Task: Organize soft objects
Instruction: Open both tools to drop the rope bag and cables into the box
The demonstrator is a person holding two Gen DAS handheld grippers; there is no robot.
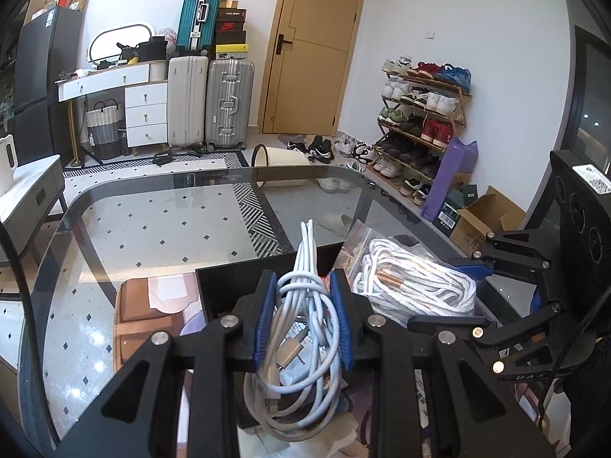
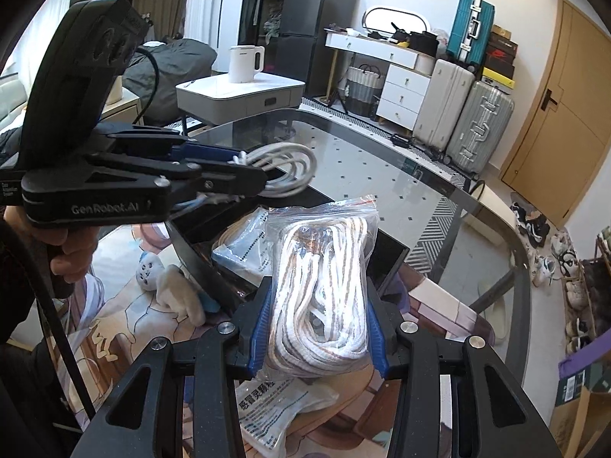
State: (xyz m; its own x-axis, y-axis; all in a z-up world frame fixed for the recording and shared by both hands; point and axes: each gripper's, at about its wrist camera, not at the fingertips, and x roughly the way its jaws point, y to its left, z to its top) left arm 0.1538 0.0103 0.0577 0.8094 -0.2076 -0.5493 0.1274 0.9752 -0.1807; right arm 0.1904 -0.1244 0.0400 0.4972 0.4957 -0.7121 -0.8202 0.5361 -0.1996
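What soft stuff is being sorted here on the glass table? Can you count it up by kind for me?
Cable bundles: 1, the white cable bundle in the left gripper
Bagged ropes: 1, the bagged white rope in the right gripper
Printed pouches: 2
Plush toys: 1
Total: 5

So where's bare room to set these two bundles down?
Bare glass tabletop beyond the black box, out to the far rim, is free. It is crowded near the grippers: sachets and plush toy on the printed mat.
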